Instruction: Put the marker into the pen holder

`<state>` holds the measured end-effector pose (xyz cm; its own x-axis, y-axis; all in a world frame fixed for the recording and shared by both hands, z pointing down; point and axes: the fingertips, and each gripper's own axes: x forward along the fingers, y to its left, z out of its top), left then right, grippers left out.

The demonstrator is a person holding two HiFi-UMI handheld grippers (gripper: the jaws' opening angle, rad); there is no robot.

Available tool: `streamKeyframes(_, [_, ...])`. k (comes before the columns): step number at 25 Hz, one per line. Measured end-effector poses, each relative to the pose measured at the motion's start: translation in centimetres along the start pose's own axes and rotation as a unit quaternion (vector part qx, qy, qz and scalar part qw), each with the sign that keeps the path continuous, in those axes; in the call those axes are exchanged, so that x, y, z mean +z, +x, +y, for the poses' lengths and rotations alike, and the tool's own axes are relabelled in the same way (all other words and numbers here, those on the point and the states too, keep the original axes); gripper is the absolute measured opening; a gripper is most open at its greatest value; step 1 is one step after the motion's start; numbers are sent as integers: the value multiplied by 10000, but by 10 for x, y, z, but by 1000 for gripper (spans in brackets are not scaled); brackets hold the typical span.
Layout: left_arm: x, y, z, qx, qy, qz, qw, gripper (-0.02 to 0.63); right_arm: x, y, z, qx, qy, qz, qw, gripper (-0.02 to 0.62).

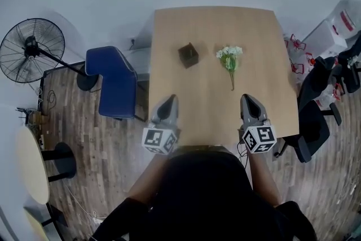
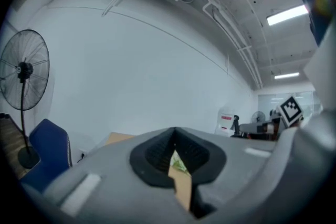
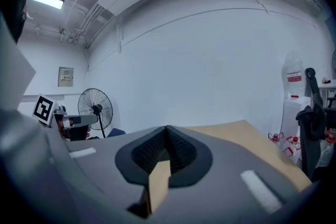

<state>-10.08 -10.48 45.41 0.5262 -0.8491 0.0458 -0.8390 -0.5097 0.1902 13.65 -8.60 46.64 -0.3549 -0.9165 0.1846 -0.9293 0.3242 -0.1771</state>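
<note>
A small dark brown pen holder (image 1: 188, 55) stands on the wooden table (image 1: 197, 115), left of centre. Right of it lies a sprig of white flowers with a green stem (image 1: 229, 59). No marker shows in any view. My left gripper (image 1: 168, 100) hovers over the table's near left edge, its jaws shut with nothing between them. My right gripper (image 1: 249, 99) hangs over the near right edge, shut and empty too. In the left gripper view the left gripper (image 2: 175, 131) shows a sliver of table and flowers under its tips. The right gripper (image 3: 166, 128) points along the table.
A blue chair (image 1: 115, 80) stands against the table's left side, with a black floor fan (image 1: 31, 51) further left. At the right are black office chairs (image 1: 316, 115) and white containers (image 1: 338, 25). A pale round table (image 1: 31, 163) sits at lower left.
</note>
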Motion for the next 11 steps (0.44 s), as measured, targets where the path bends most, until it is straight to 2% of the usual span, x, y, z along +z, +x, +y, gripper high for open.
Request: streamKeyframes(11, [-29, 27, -80, 149, 42, -19, 9999, 3, -14, -29, -67, 214, 22, -25, 9998, 0])
